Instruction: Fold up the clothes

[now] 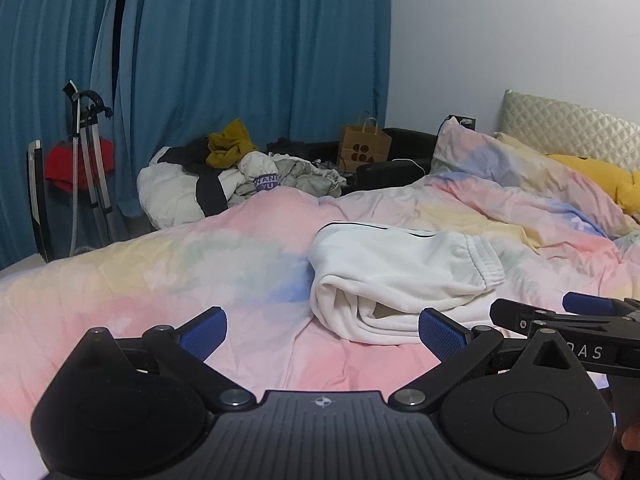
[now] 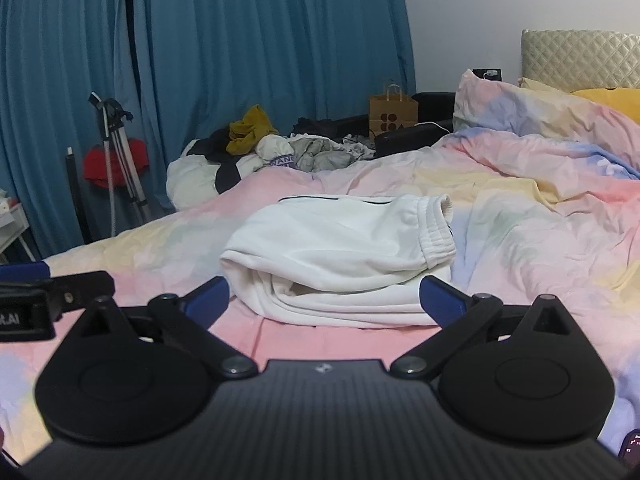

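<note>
Left wrist view: the left gripper [image 1: 322, 334] hovers low over a pastel duvet [image 1: 160, 276], its blue pads spread wide with nothing between them. At about one o'clock from it lies a pair of white trousers [image 1: 396, 276], folded into a thick bundle and resting free on the bed. The right gripper [image 2: 324, 300] has its jaws fully apart too, empty, with the bundle just beyond its fingertips at twelve o'clock. Both tools seem to stand clear because the fold looks finished. The bundle's long axis runs across the bed, from nine to three o'clock; its elastic waistband [image 2: 434, 232] points to three o'clock, the rolled fold toward nine.
</note>
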Demonstrator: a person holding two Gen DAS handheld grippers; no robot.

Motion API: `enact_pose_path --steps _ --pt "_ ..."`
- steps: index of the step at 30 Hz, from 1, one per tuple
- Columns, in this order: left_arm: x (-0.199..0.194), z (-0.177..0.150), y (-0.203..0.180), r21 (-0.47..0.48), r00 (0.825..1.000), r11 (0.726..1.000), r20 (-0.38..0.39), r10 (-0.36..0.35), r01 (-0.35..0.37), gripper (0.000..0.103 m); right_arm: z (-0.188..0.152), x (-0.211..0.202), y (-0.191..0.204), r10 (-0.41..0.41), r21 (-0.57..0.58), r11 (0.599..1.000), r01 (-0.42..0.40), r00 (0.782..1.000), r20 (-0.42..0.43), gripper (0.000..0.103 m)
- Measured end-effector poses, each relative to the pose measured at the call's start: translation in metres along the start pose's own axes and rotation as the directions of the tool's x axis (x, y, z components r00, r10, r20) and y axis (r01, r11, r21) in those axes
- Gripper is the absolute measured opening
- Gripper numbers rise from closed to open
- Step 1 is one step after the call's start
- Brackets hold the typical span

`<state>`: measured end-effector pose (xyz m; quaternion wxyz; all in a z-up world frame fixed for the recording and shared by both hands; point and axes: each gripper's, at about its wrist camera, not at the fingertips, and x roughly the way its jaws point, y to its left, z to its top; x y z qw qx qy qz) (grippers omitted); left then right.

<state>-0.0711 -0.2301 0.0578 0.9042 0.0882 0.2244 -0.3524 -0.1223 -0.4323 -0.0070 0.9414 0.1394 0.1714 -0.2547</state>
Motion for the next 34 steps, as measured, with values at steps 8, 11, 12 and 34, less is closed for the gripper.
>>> enact_pose_path --steps 8,11,12,34 --pt "0.006 0.001 0.0 -0.013 1.0 1.0 -0.022 0.009 -0.009 0.103 -0.001 0.004 -0.001 -0.012 0.002 1.0 0.012 1.0 -0.017 0.103" --pt "0.005 0.001 0.0 -0.015 1.0 1.0 -0.029 0.011 -0.012 0.103 -0.001 0.004 -0.001 -0.014 0.004 1.0 0.014 1.0 -0.018 0.103" --pt "0.005 0.001 0.0 -0.014 1.0 1.0 -0.028 0.013 -0.013 0.103 -0.001 0.004 -0.001 -0.014 0.003 1.0 0.014 1.0 -0.019 0.103" --pt "-0.009 0.003 0.002 -0.023 1.0 1.0 -0.009 0.02 -0.02 0.103 0.001 0.005 -0.003 -0.031 0.03 0.999 0.032 0.999 -0.037 0.103"
